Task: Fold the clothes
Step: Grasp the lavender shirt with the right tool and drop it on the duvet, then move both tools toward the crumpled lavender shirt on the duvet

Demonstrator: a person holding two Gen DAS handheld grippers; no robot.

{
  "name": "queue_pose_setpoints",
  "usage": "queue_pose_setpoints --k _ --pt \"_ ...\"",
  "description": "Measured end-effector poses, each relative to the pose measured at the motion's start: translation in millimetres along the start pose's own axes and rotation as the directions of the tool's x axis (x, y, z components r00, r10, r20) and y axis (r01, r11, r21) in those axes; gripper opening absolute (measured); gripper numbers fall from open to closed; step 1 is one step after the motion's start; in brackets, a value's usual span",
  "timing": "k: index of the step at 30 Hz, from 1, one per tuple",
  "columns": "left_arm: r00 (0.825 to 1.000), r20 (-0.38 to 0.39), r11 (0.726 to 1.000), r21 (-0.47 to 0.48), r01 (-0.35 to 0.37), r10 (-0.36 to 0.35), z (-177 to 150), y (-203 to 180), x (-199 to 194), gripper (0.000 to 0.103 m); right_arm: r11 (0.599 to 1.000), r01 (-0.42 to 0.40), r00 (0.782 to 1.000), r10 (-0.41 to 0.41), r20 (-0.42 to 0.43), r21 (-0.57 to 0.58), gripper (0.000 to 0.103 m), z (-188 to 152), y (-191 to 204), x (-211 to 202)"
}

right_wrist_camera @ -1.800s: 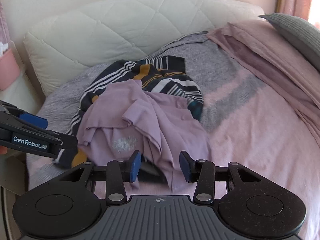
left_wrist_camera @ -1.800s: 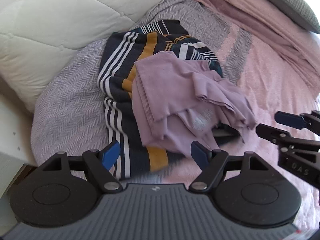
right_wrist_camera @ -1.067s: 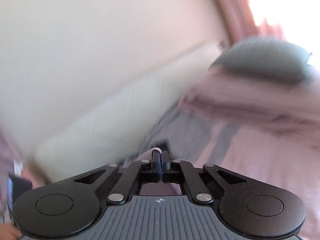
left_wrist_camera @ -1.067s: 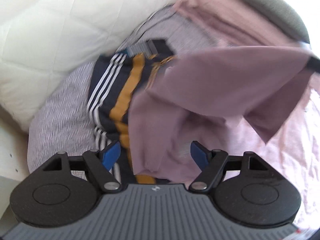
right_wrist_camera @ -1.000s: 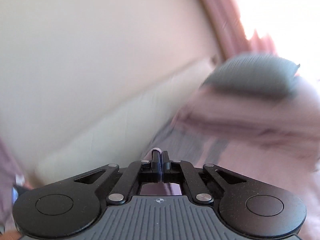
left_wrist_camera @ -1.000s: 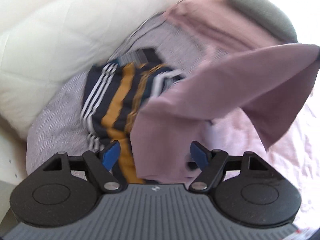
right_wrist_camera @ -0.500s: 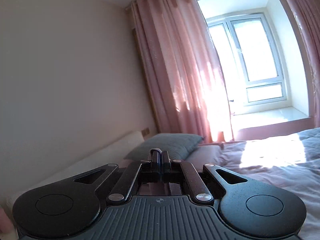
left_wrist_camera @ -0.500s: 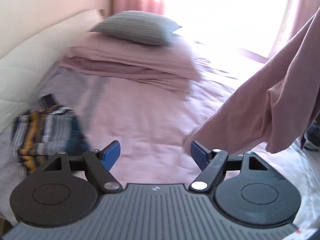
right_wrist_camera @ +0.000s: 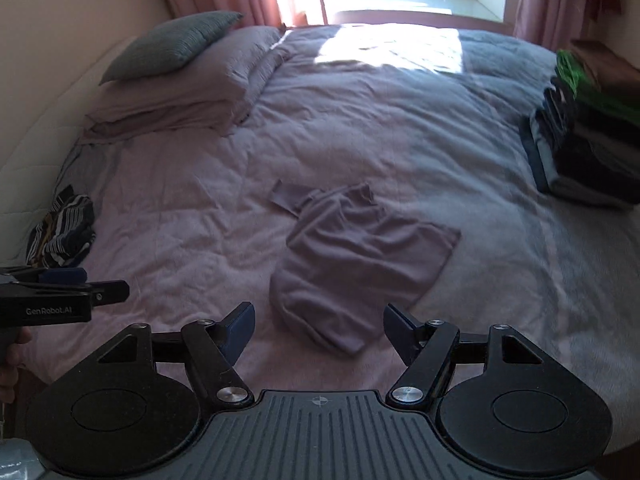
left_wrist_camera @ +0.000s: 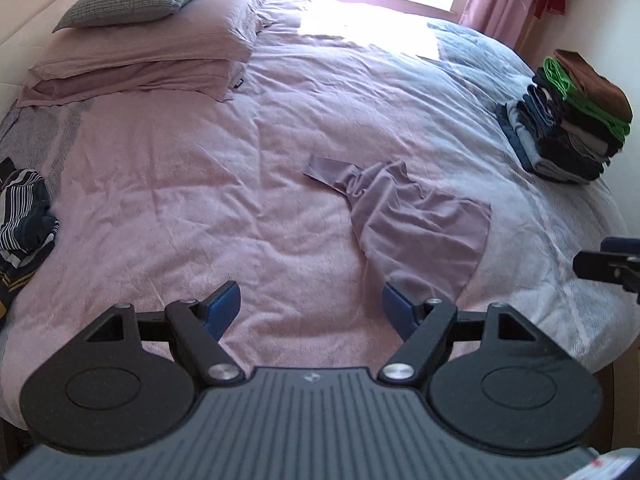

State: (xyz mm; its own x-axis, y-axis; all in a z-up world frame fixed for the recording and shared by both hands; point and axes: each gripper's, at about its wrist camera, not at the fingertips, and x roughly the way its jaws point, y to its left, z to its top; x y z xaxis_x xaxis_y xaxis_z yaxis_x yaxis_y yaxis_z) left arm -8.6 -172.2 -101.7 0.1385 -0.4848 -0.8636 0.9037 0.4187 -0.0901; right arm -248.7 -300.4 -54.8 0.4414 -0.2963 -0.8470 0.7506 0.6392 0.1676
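Note:
A mauve garment (left_wrist_camera: 416, 224) lies crumpled on the pink bedspread, a sleeve poking out to its far left; in the right wrist view the mauve garment (right_wrist_camera: 360, 264) lies just beyond my fingers. My left gripper (left_wrist_camera: 310, 310) is open and empty, hovering near the garment's near edge. My right gripper (right_wrist_camera: 319, 332) is open too, nothing between its fingers. The right gripper's fingertips (left_wrist_camera: 600, 266) show at the right edge of the left wrist view. The left gripper's fingertips (right_wrist_camera: 100, 292) show at the left of the right wrist view.
A striped navy, white and mustard garment (left_wrist_camera: 22, 216) lies bunched at the bed's left edge. A stack of folded clothes (left_wrist_camera: 568, 120) stands at the far right. Pillows (left_wrist_camera: 140, 40) lie at the head. Bare bedspread (left_wrist_camera: 180, 184) spreads between them.
The right gripper lifted the mauve garment off the striped one, carried it across the bed and let it go. Both cameras swung from the headboard corner to the middle of the bed.

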Motion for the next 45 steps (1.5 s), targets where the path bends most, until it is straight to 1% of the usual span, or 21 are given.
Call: queue_pose_setpoints --k 3,6,10,15,19,27,35,41,45 --pt "1.000 -0.010 0.999 0.046 -0.006 0.006 -3.9 -15.5 -6.2 0.075 0.999 0.007 1.000 -0.006 -0.022 0.040 0.068 -10.0 -15.7 -3.4" --pt "1.000 -0.022 0.997 0.080 -0.012 0.014 -4.6 -24.5 -9.0 0.075 0.997 0.006 1.000 -0.003 -0.028 0.080 0.068 -14.1 -18.7 -4.6" --pt "1.000 -0.028 0.993 0.114 -0.007 0.011 -6.4 -28.7 -12.3 0.078 0.995 0.013 0.999 -0.008 -0.044 0.098 0.068 -23.0 -17.8 -2.2" --pt "0.998 -0.055 0.990 0.143 0.010 -0.002 -5.7 -26.8 -7.6 0.078 0.990 0.062 0.996 -0.053 -0.075 0.127 0.068 -28.7 -14.1 7.2" --pt "0.998 -0.068 0.984 0.176 0.027 -0.015 -0.2 -21.8 -4.2 0.078 0.984 0.094 0.993 -0.082 -0.082 0.150 0.068 -27.6 -6.4 10.6" --pt "0.995 -0.088 0.965 0.251 0.074 -0.053 15.4 -8.5 3.9 0.078 0.969 0.132 0.990 -0.118 -0.076 0.211 0.068 -28.1 9.3 16.8" --pt "0.992 -0.105 0.945 0.312 0.102 -0.072 20.6 -1.6 16.9 0.078 0.948 0.163 0.986 -0.145 -0.086 0.275 0.068 -37.1 12.5 26.8" --pt "0.988 -0.135 0.935 0.338 0.113 -0.071 21.6 -10.9 29.2 0.078 0.933 0.175 0.984 -0.152 -0.097 0.313 0.068 -43.1 -4.5 28.4" --pt "0.986 -0.152 0.932 0.343 0.116 -0.066 23.0 -28.6 40.2 0.078 0.925 0.189 0.981 -0.163 -0.105 0.330 0.068 -44.9 -31.1 29.1"
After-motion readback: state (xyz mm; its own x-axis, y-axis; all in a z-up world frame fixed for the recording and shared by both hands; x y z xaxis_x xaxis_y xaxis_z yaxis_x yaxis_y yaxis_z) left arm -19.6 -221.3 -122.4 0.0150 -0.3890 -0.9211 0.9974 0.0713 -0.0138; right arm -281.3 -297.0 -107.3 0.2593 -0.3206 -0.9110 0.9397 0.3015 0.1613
